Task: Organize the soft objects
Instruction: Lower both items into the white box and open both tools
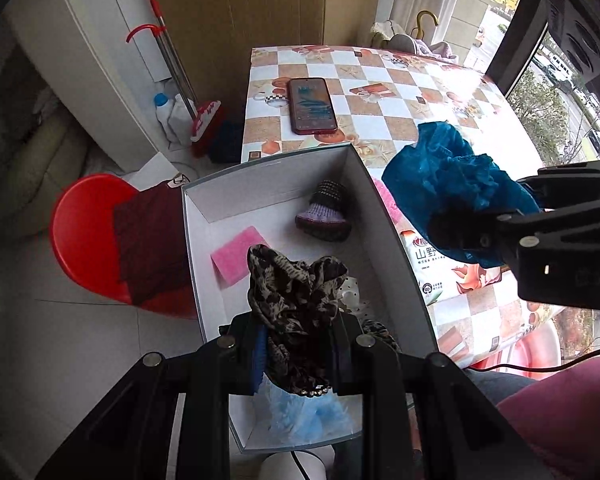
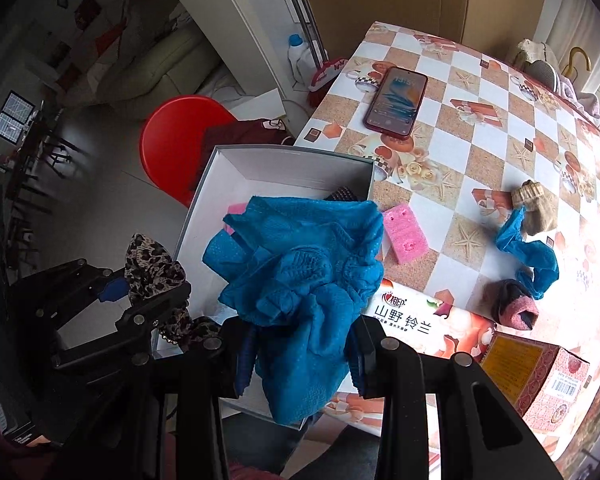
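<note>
Leopard-print cloth (image 1: 296, 312) hangs pinched in the left gripper (image 1: 296, 360), above the white box (image 1: 396, 256). At 2 o'clock, the right gripper (image 2: 300, 352) clamps a blue mesh cloth (image 2: 300, 280). A pink sponge (image 1: 236, 254) and knitted sock (image 1: 326, 212) lie inside.

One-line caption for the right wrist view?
Right gripper holds crumpled blue mesh fabric above open white cardboard box on checkered table.

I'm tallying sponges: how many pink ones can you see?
2: one sponge lies inside the box; the other sponge sits on the table beside the box. Cloth may hide more.
</note>
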{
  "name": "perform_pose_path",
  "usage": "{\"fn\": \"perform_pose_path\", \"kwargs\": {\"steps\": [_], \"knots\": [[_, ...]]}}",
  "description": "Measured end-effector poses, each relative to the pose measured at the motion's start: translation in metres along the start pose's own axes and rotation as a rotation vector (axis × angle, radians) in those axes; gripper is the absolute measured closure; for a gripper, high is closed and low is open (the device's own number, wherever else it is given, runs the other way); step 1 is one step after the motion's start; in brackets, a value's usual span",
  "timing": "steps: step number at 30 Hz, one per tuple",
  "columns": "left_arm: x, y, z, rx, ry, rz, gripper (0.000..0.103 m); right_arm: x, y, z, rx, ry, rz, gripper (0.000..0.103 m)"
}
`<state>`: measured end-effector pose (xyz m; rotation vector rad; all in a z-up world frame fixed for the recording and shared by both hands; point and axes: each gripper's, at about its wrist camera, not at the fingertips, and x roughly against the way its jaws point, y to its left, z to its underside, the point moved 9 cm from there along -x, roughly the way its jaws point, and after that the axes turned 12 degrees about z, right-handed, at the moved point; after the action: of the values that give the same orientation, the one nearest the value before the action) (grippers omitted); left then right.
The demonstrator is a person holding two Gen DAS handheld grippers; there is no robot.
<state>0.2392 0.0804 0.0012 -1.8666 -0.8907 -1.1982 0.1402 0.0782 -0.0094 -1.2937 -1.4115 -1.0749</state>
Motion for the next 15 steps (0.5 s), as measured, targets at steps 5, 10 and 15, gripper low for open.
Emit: {"fn": "perform_pose_path", "kwargs": {"steps": [5,10,15], "knots": [[0.0002,0.0013,0.001,0.0,0.001,-0.001,0.077,-0.0016,0.0039,-0.0011,0.008,0.003,-0.001,0.065],[-0.0003,0.004,0.0035,0.002,0.005,0.002,0.077,-0.0032,0.0055,-0.0021,0.011,0.008,-0.003,0.065],[-0.0022,0.0081,0.0056,0.012,0.016,0.014,0.077,-0.0053,0.0034,-0.0034,0.002,0.016,-0.003,0.065]]}}
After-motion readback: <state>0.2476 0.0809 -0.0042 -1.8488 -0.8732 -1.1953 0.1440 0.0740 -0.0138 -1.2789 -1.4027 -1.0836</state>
